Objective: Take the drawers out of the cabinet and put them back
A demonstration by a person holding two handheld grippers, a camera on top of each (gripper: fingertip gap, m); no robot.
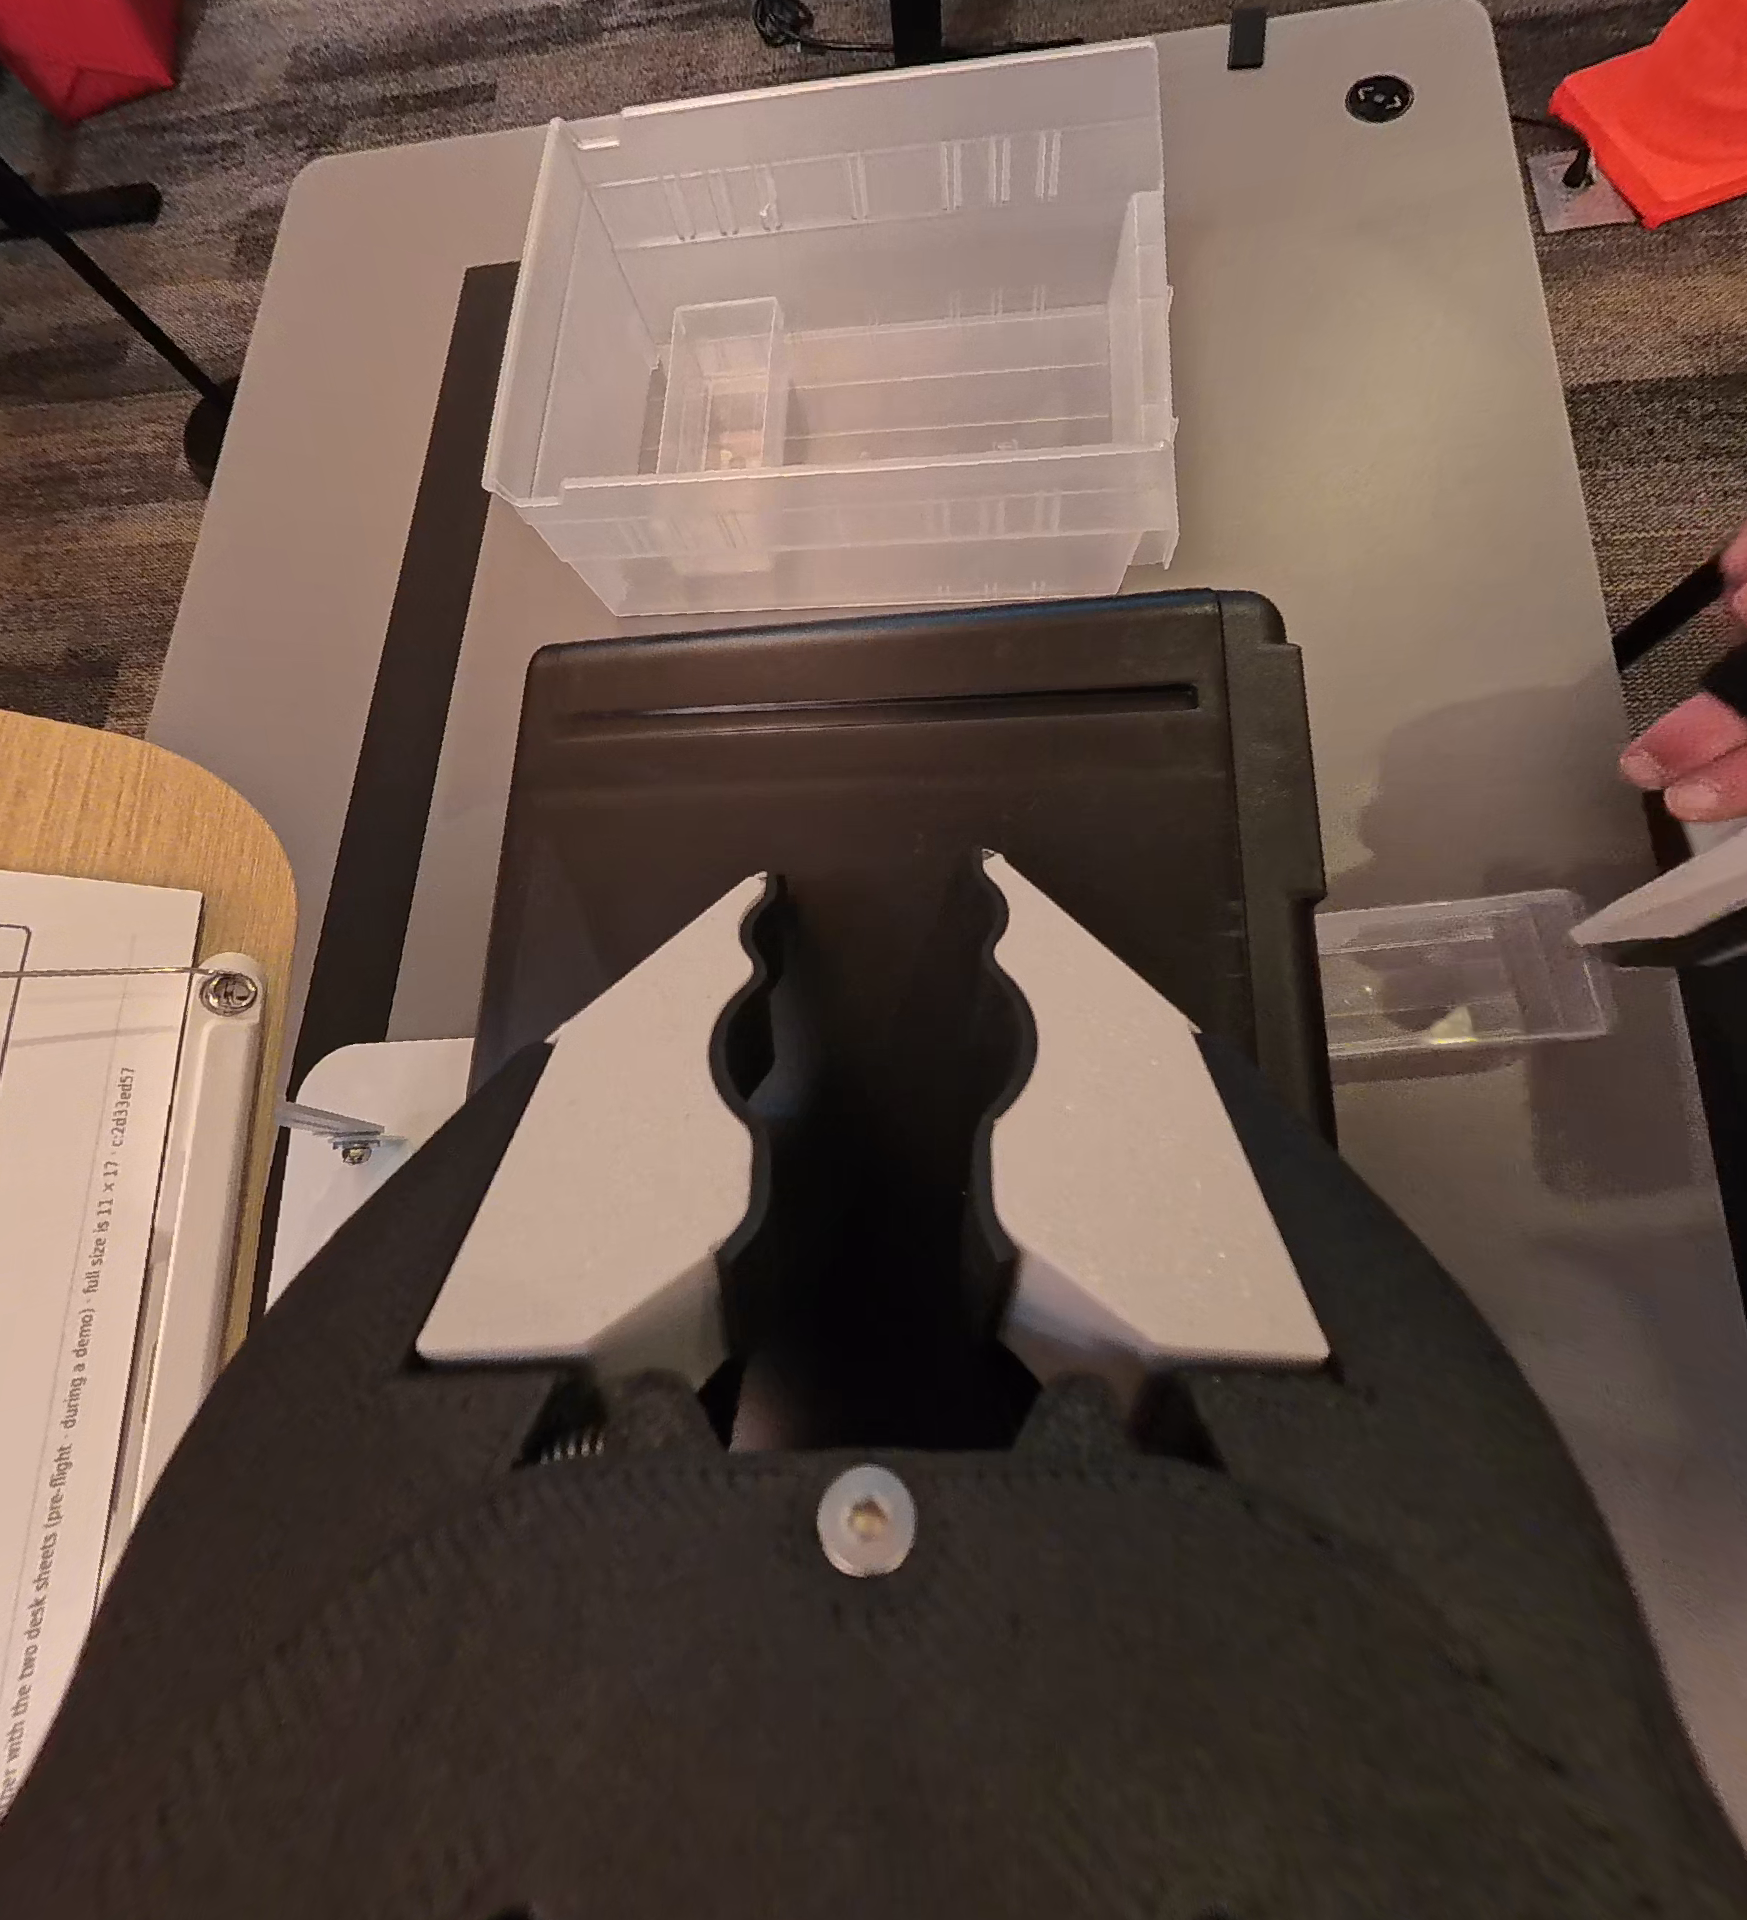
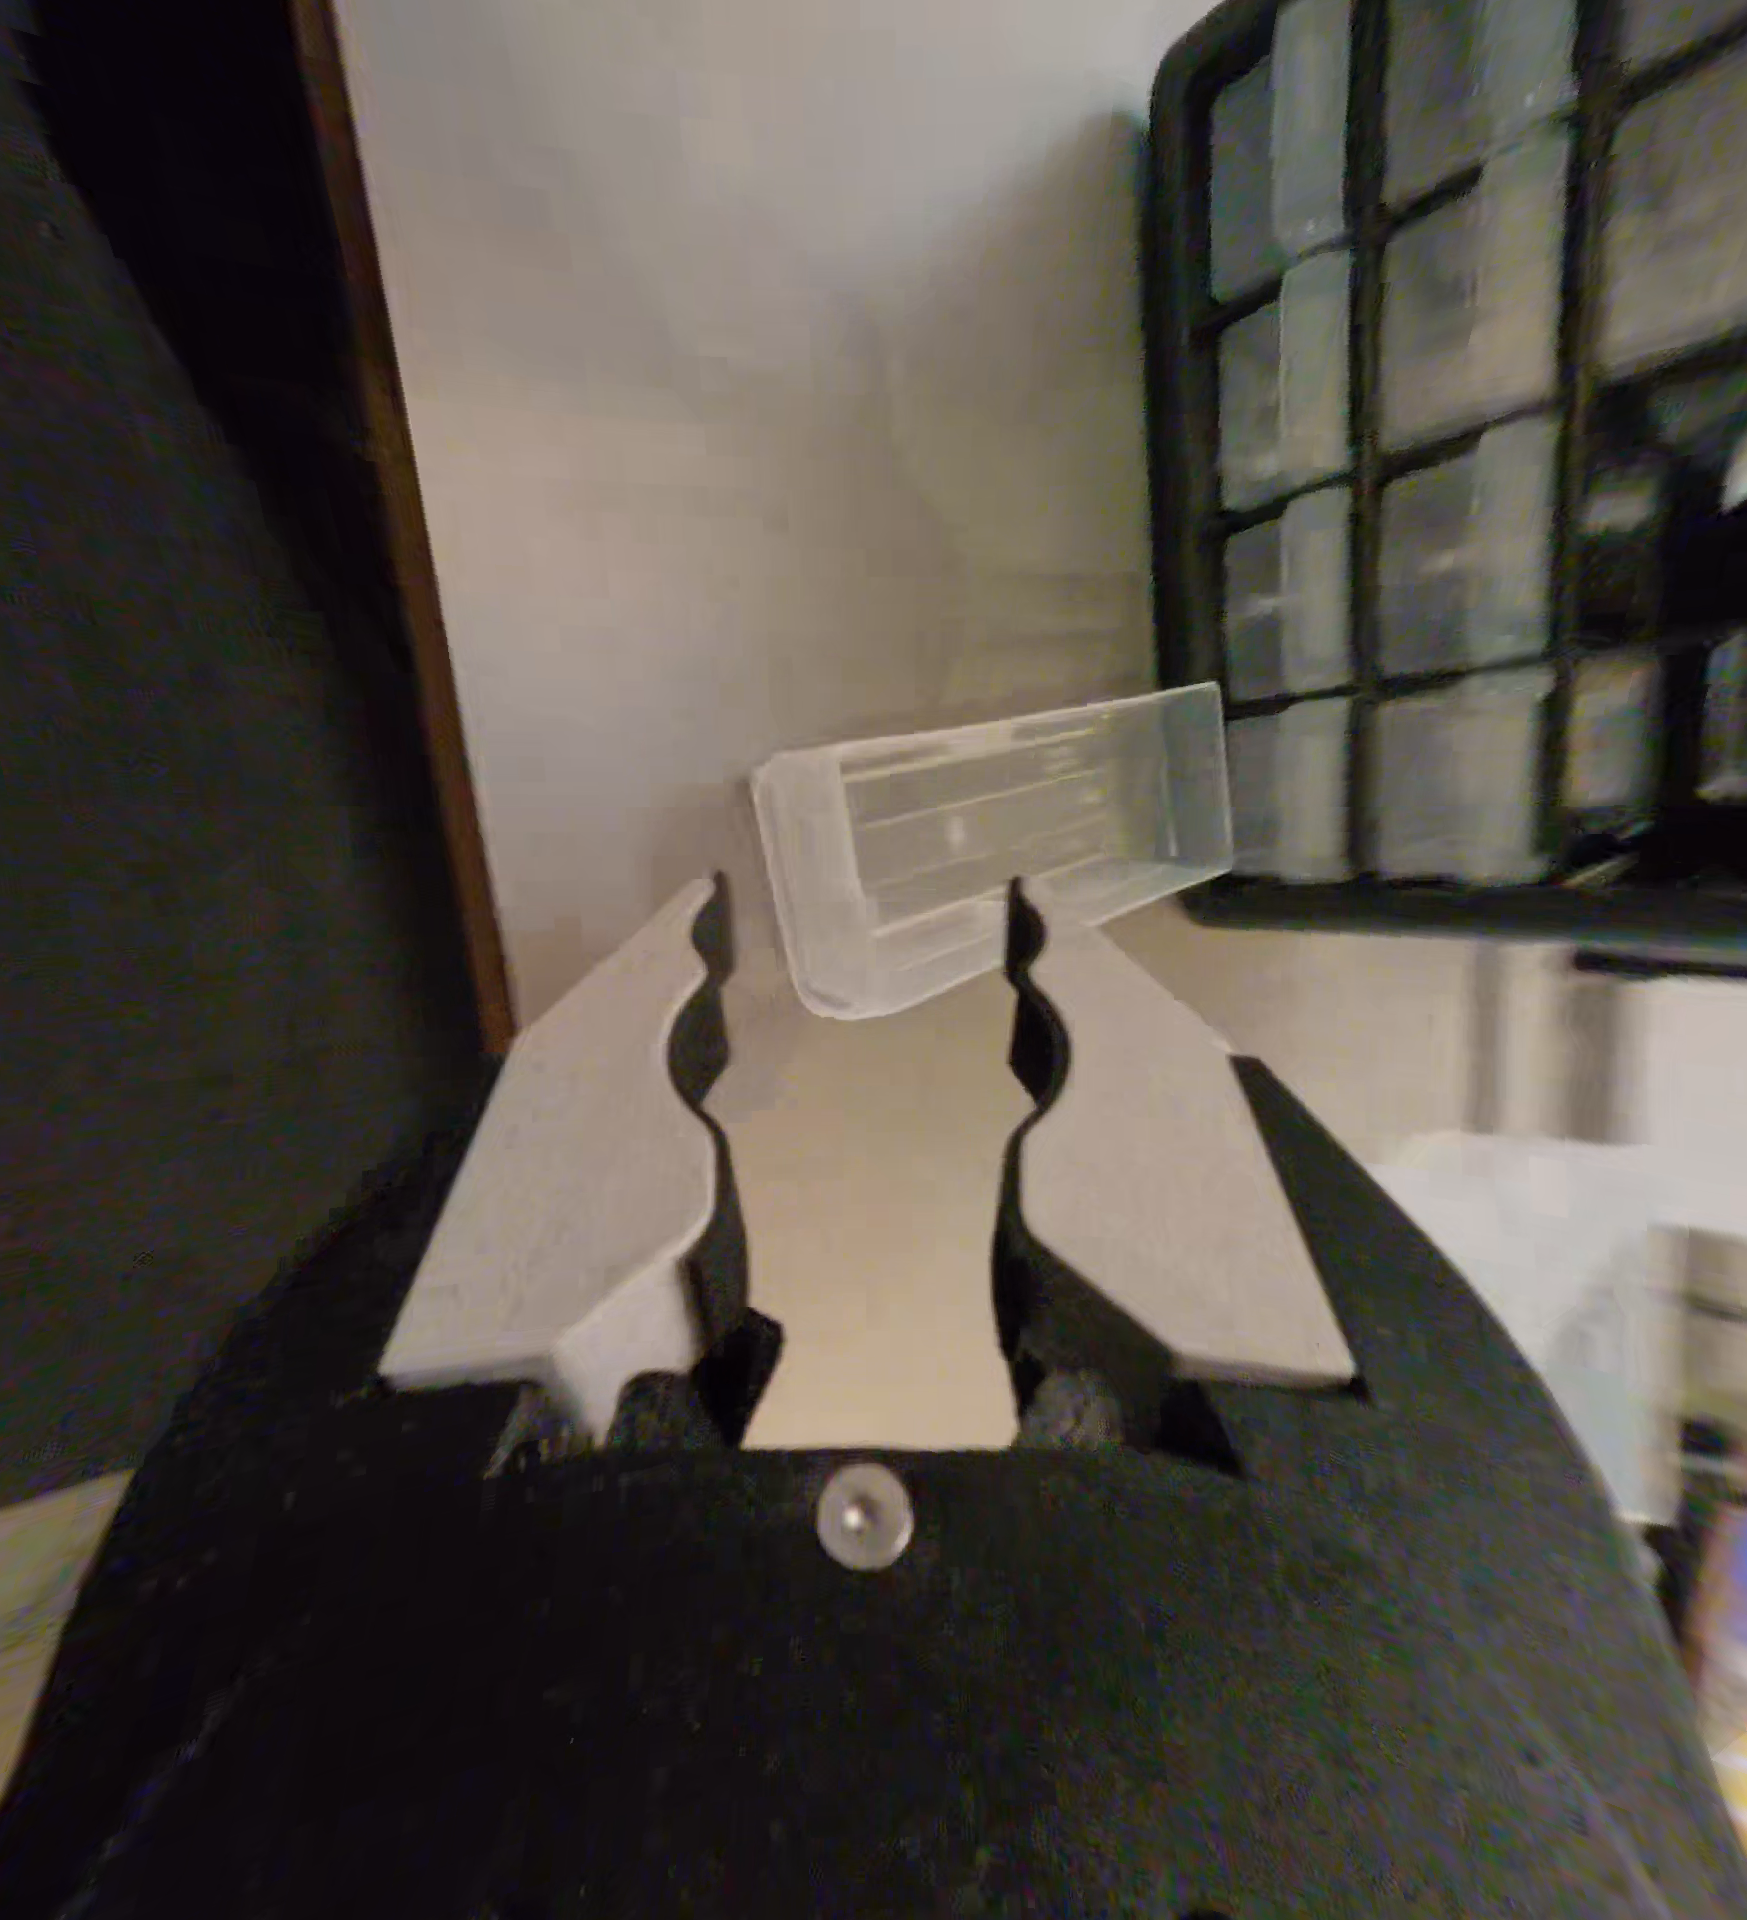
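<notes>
In the left wrist view, my left gripper [image 1: 879,883] is open and empty, hovering over the top of the black cabinet [image 1: 900,748]. Beyond the cabinet, a large clear drawer [image 1: 848,540] stands on the grey table with a small clear drawer [image 1: 723,384] inside it. Another small clear drawer [image 1: 1451,977] sticks out of the cabinet's right side, with my right gripper's fingers [image 1: 1700,914] at its outer end. In the right wrist view, my right gripper [image 2: 864,894] is open. The drawer's [image 2: 994,821] front end lies tilted at its fingertips, its back end at the cabinet's [image 2: 1368,665] bottom corner slot.
A wooden table with a printed sheet [image 1: 69,1039] lies to the left. A person's hand [image 1: 1742,748] holds the right gripper. Red and orange cloth [image 1: 1710,104] lies on the carpet beyond the grey table [image 1: 1368,364]. A dark surface [image 2: 121,727] fills the left of the right wrist view.
</notes>
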